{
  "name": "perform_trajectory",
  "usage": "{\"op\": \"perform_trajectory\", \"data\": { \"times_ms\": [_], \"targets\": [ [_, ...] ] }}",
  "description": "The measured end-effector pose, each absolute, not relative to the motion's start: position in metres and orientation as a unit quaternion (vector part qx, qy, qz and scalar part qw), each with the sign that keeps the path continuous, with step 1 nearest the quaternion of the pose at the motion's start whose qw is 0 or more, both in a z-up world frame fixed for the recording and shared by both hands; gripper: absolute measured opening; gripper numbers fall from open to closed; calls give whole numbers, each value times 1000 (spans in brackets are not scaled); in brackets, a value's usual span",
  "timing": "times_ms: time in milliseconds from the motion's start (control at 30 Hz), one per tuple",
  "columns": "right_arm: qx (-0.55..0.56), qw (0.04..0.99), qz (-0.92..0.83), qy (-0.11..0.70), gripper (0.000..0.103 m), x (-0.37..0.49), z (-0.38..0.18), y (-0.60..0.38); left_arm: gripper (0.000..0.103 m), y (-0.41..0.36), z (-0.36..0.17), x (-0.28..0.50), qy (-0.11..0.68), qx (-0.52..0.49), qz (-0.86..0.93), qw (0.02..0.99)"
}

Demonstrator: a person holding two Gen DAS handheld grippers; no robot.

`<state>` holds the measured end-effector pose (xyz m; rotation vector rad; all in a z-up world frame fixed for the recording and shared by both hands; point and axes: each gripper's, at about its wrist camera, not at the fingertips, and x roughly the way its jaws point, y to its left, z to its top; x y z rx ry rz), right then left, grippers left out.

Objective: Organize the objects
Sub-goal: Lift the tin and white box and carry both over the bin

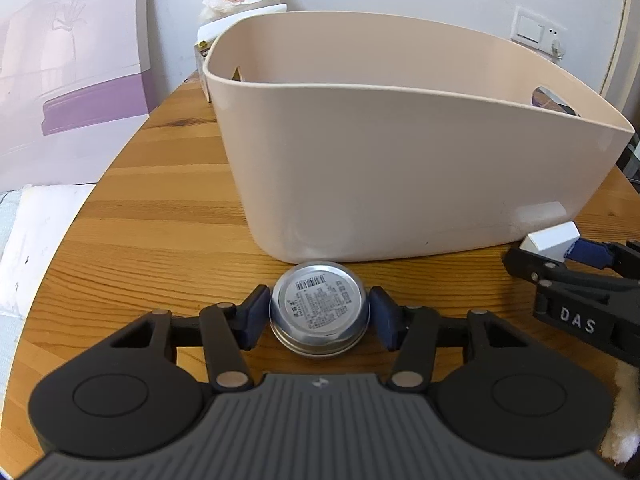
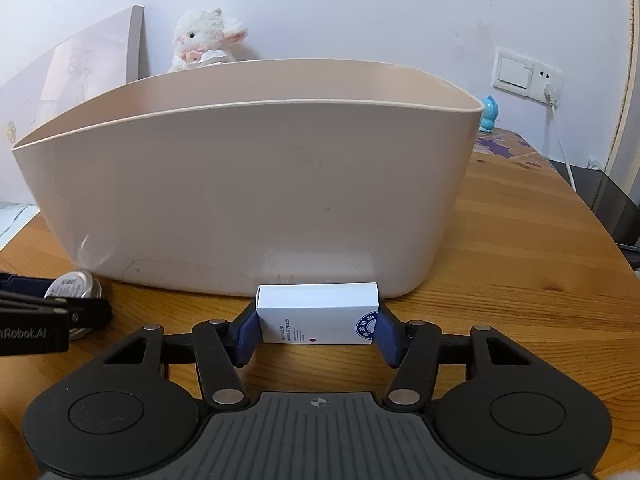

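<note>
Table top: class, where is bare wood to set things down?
Bare table left of the beige bin, and right of it toward the wall socket. Crowded in front: left gripper around the tin, right gripper on the white box.

Beige bin (image 1: 400, 168): floor hidden behind near wall. Round tin (image 1: 318, 312): label print illegible. Stuffed lamb (image 2: 204, 40): lower body hidden behind bin.

A round silver tin (image 1: 318, 309) and white box (image 2: 317, 313) sit before the beige bin (image 1: 400, 168).
</note>
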<state>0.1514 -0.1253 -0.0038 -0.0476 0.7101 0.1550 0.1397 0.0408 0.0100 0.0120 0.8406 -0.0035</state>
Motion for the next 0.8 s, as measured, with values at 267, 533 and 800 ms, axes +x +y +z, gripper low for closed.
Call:
{"op": "perform_trajectory", "data": {
  "times_ms": [267, 533, 800],
  "targets": [
    [-18, 934, 93, 344, 55, 129, 11, -136, 56, 40, 25, 129, 400, 9, 7, 917],
    [-7, 946, 99, 307, 55, 104, 42, -156, 56, 32, 59, 107, 344, 21, 21, 939],
    [1, 965, 100, 241, 55, 95, 85, -164, 56, 21, 111, 90, 264, 29, 42, 963]
  ]
}}
